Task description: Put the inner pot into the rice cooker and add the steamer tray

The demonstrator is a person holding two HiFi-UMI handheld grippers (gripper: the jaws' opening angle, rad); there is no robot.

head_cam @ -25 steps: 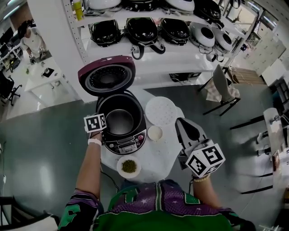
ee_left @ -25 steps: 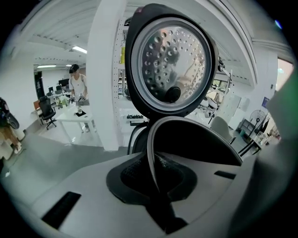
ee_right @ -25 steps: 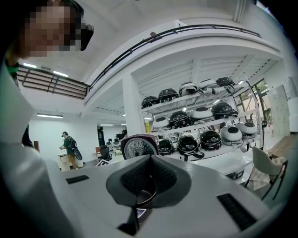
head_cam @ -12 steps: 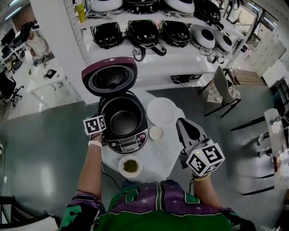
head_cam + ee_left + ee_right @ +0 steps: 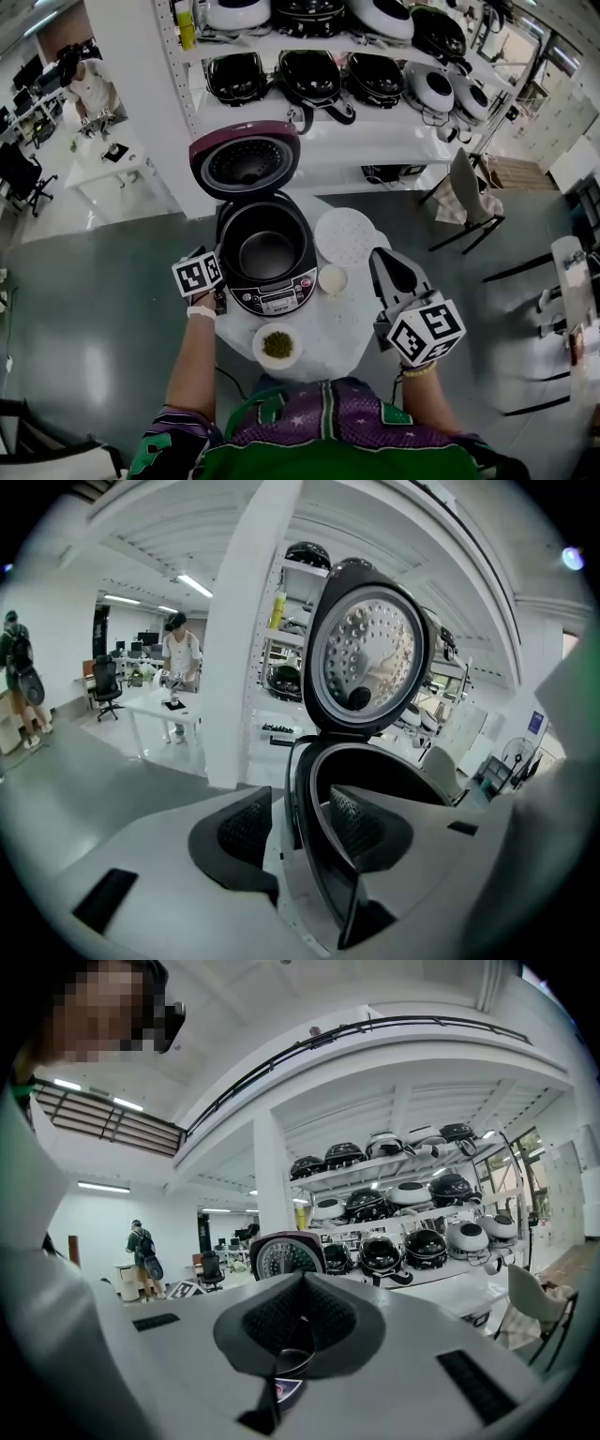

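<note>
Your left gripper (image 5: 300, 829) has its jaws opening, about half apart. The left gripper view shows the dark rim on the near-left side of the inner pot (image 5: 267, 251) standing between the two pads, with one pad outside the rim and one inside the bowl. Neither pad seems to press on the rim, so treat this hand as letting go, not holding. The pot itself looks seated down in the rice cooker (image 5: 281, 298), under the raised lid (image 5: 246, 161). The risk here is in pulling away: if you draw the left gripper back at a slant before the jaws have cleared the rim, the inner pad could hook the edge and tip or lift the pot out of its seat. Lift clear first and check the pot sits level all round. Your right gripper (image 5: 377, 253) has its jaws fully together with nothing between them, and it hangs over the right side of the table (image 5: 328, 323), just beside the steamer tray (image 5: 344, 234) but not touching it. That white tray lies flat on the table top, which will probably make its thin edge hard to catch. A closed or badly angled gripper could simply push it along, either off the table edge behind it or into the small white cup (image 5: 332, 278) that stands between the tray and the cooker. The bowl of green beans (image 5: 277, 345) sits close in front of you, so mind your forearms when you reach across.
</note>
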